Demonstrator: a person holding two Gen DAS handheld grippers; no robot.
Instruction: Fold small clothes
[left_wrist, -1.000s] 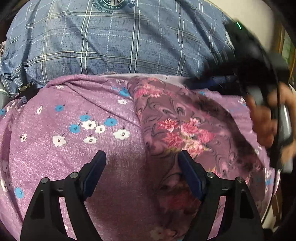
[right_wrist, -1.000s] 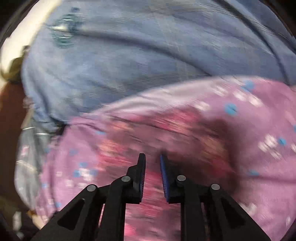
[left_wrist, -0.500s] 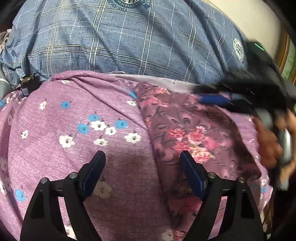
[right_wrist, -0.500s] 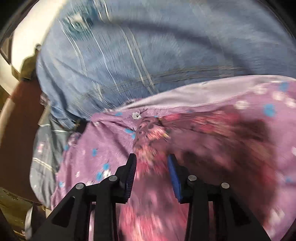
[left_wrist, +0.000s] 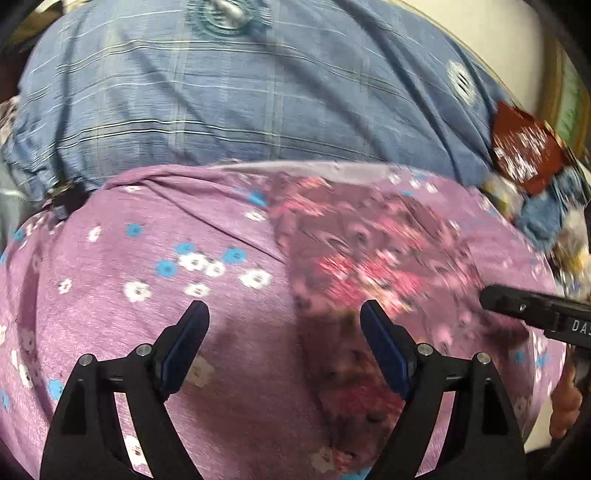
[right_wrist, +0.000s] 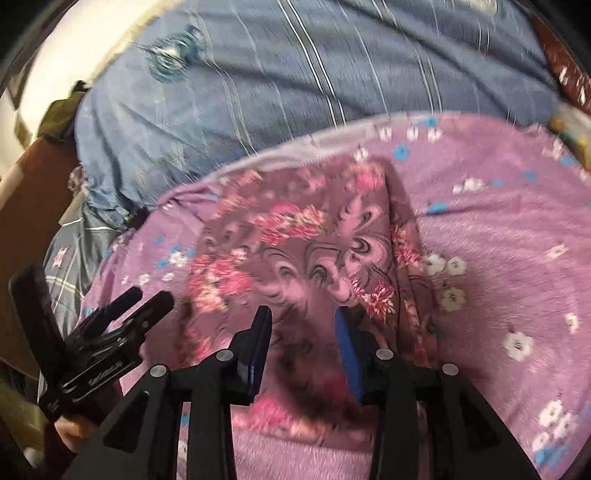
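Note:
A small mauve garment (left_wrist: 369, 251) with pink flowers and dark swirls lies flat on a purple cloth (left_wrist: 129, 332) printed with white and blue flowers. My left gripper (left_wrist: 285, 314) hangs open above the garment's left edge, with nothing between its fingers. The black tip of my right gripper (left_wrist: 517, 308) shows at the right edge of the left wrist view. In the right wrist view the garment (right_wrist: 295, 251) spreads ahead of my right gripper (right_wrist: 303, 321). Its jaws stand partly open over the garment's near end and grip nothing. My left gripper (right_wrist: 110, 332) sits at the lower left there.
A blue plaid cloth (left_wrist: 240, 92) bulges behind the purple one. A dark red patterned cloth (left_wrist: 524, 147) and other printed fabric lie at the far right. A person's hand (left_wrist: 565, 402) holds the right gripper. A pale wall (right_wrist: 48, 55) shows at the upper left.
My right gripper opened its jaws and swung from the garment's far right end to its near right side. The left gripper stayed open in place.

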